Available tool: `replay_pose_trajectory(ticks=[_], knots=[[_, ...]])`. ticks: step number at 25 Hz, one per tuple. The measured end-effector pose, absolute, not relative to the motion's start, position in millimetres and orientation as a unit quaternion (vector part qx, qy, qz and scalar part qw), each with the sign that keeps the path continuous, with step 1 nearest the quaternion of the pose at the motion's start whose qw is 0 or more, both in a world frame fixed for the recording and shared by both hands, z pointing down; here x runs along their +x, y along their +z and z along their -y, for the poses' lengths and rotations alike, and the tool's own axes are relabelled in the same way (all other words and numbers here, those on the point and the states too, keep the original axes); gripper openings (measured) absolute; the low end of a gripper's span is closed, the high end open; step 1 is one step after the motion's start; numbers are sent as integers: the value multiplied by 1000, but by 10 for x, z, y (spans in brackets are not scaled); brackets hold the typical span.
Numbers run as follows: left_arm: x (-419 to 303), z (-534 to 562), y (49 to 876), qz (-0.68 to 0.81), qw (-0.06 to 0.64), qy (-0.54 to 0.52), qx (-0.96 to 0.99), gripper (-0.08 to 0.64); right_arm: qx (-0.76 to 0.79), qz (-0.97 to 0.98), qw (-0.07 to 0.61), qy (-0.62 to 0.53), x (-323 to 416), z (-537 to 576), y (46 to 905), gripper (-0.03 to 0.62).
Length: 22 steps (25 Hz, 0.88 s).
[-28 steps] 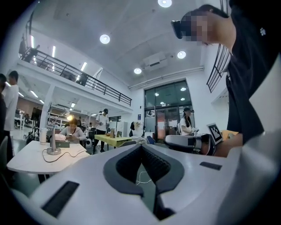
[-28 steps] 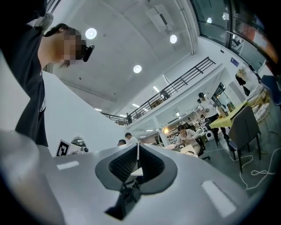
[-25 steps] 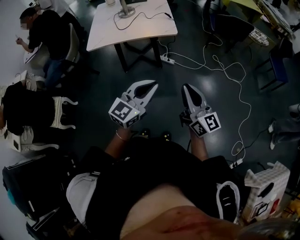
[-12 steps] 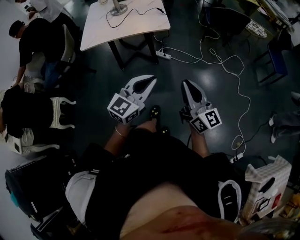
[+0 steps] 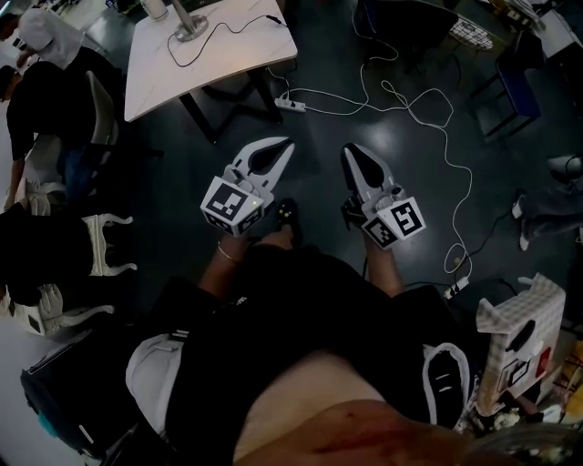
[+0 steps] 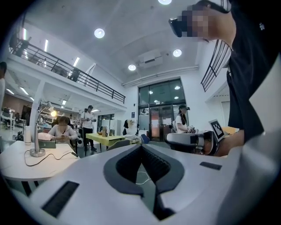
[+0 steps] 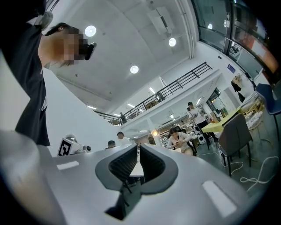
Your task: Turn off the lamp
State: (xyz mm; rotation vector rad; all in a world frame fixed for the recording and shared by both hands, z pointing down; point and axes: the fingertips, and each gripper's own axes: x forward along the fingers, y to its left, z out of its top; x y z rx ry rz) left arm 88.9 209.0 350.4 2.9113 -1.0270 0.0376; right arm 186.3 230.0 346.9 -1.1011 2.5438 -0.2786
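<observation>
The lamp (image 5: 189,25) stands on the white table (image 5: 241,56) at the upper left of the head view, its black cord curling over the tabletop. In the left gripper view the lamp's base (image 6: 37,152) sits at the left and its head (image 6: 53,113) glows. The right gripper view shows that lamp light (image 7: 154,132) far off. My left gripper (image 5: 279,146) and right gripper (image 5: 349,151) are held side by side over the dark floor, well short of the table. Both are shut and hold nothing.
A power strip (image 5: 290,105) and long white cables (image 5: 428,118) lie on the floor past the grippers. A person (image 5: 46,96) sits by the table's left end beside white chairs (image 5: 100,246). A paper box (image 5: 517,341) stands at the lower right.
Both grippers have moved forward together, still shut. In the head view the table and lamp have slid toward the left, and the floor cables have shifted left too.
</observation>
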Motion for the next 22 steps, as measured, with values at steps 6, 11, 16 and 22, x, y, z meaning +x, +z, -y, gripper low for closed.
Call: replay_pose_trajectory(ticks=[6,11,16,22], knots=[[822,-1710,3564,332,34,17,942,6,-396,-896,174,-98,1801,-1956,3505,-5],[773,-1381,3560,316,37,3,948,6,-399,-897,166,-91,1687,-1636,3445,-5],[679,-1093,3535,313,43,2,949,6,-405,-897,157,-87,1588,-1351,3411,-5],[502,-781,3551,317,49,-3,947,6,-411,-894,151,-96,1434,-1025,3435,-5]])
